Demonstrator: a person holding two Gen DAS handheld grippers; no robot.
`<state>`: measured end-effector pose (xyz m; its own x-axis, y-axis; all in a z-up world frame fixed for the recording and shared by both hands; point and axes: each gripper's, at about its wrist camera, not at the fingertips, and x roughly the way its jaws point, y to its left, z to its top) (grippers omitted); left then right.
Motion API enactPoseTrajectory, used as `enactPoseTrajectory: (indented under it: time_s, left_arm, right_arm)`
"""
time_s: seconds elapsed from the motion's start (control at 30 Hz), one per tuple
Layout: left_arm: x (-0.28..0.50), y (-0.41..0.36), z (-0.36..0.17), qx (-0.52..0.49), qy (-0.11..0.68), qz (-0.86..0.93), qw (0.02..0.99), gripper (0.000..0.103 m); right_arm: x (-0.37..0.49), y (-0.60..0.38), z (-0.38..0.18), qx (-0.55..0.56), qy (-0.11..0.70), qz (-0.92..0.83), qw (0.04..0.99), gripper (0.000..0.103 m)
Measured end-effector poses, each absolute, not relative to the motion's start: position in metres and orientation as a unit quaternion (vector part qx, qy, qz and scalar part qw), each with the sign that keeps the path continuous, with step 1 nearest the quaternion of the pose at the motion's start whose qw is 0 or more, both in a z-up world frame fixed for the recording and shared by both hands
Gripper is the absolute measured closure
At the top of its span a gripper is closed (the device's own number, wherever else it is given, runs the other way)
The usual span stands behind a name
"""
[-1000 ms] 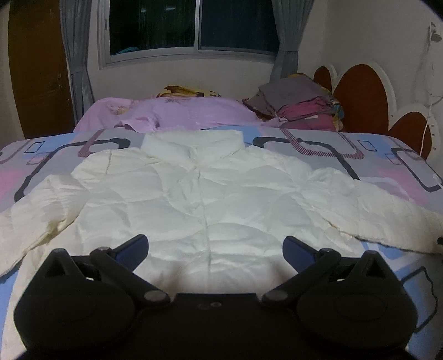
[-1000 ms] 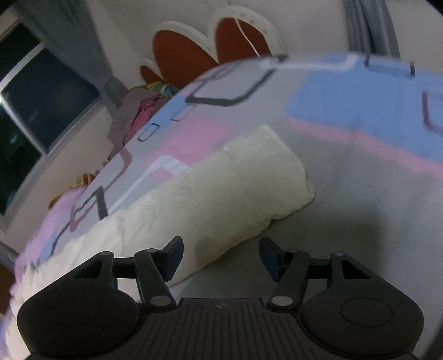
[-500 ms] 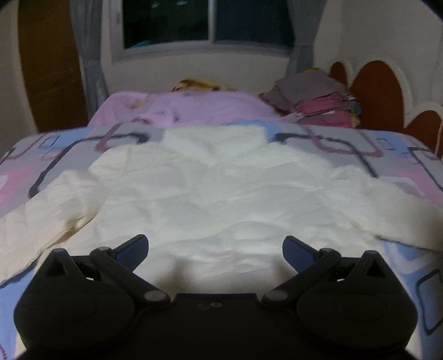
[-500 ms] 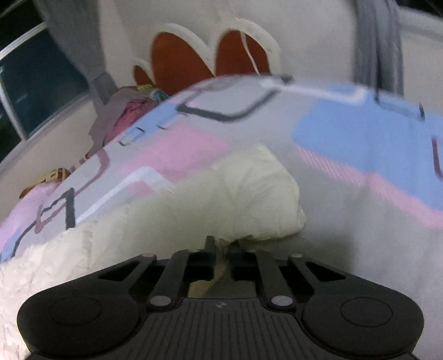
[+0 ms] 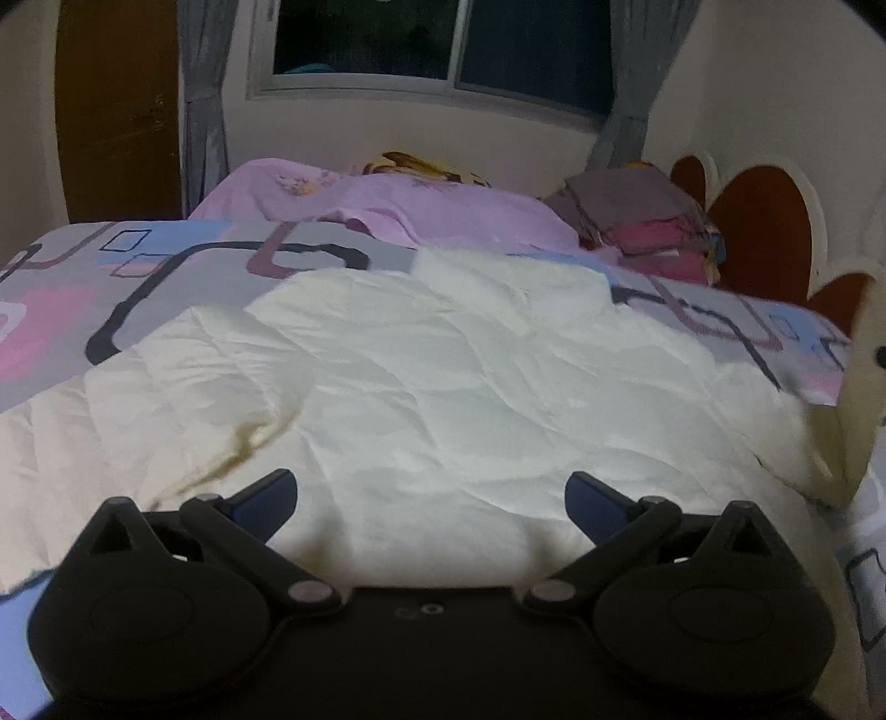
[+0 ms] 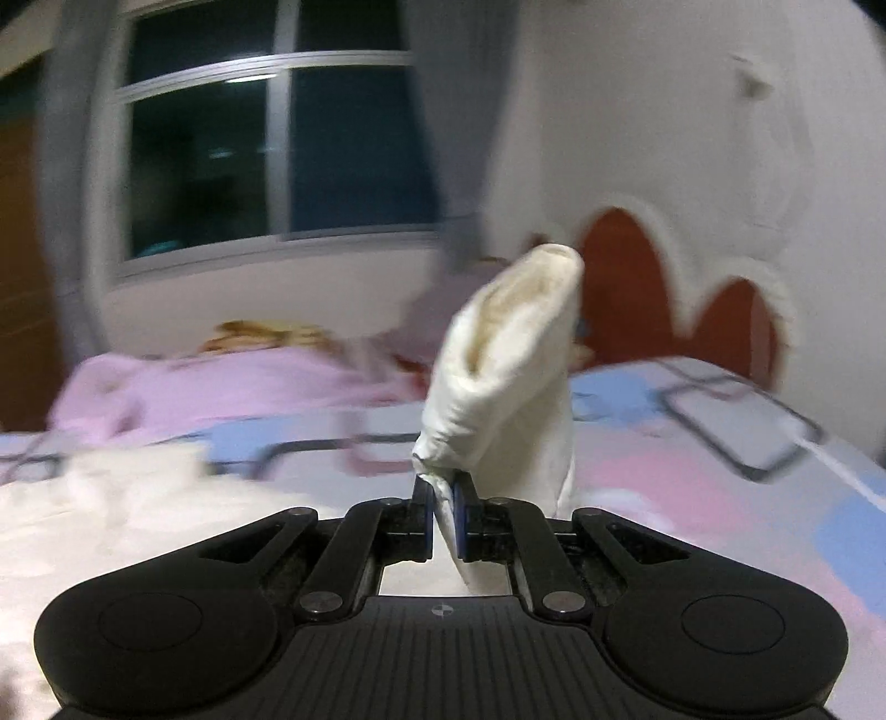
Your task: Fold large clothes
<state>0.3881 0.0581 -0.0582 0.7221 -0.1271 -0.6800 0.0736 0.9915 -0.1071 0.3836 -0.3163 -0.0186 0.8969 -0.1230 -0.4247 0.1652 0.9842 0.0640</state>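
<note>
one cream puffy jacket (image 5: 443, 387) lies spread flat on one bed (image 5: 166, 277) with a patterned cover of grey, pink and blue blocks, directly ahead of and beneath the left claw (image 5: 431, 493). the left claw's two blue-tipped fingers stand spread wide apart over the jacket's lower body, with nothing between them. the right claw (image 6: 443, 498) is pressed together, pinching the cuff edge of one jacket sleeve (image 6: 509, 376); the sleeve stands up just ahead of that claw, lifted off the bed, its open end pointing upward. from the left claw, this raised sleeve shows at the far right edge. beyond the jacket, farther from both claws, lie one lilac blanket (image 5: 387, 199) and one stack of folded clothes (image 5: 637, 221) to its right. behind them are one dark window (image 5: 443, 44) with two grey curtains, and a headboard with red rounded panels. the right view is blurred.
</note>
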Motion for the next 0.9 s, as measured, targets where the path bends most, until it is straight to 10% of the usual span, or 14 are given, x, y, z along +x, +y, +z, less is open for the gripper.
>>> enactPoseTrajectory:
  time_s: [0.37,0.5,0.6,0.7,0.83,0.9]
  left_arm:
    - [0.397,0.11,-0.076,-0.076,0.384,-0.07,0.918,0.037]
    - [0.398,0.114,-0.083,-0.077,0.39,-0.071,0.915,0.034]
    - [0.401,0.115,-0.087,-0.094,0.39,-0.076,0.913,0.004]
    - [0.41,0.11,-0.089,-0.123,0.387,-0.103,0.908,0.008]
    - [0.433,0.086,-0.101,-0.159,0.4,-0.156,0.889,0.026]
    - [0.444,0.071,-0.108,-0.174,0.405,-0.18,0.879,0.026]
  right_arm:
    - [0.423,-0.124,-0.085,-0.021,0.299,0.09,0.95,0.096]
    - [0.434,-0.094,-0.114,-0.038,0.338,0.127,0.932,0.096]
    - [0.433,-0.085,-0.127,-0.077,0.355,0.134,0.922,0.096]
    - [0.42,-0.096,-0.12,-0.082,0.336,0.135,0.928,0.094]
    - [0.395,-0.143,-0.109,-0.061,0.323,0.1,0.939,0.032]
    - [0.384,-0.168,-0.107,-0.051,0.322,0.095,0.941,0.029]
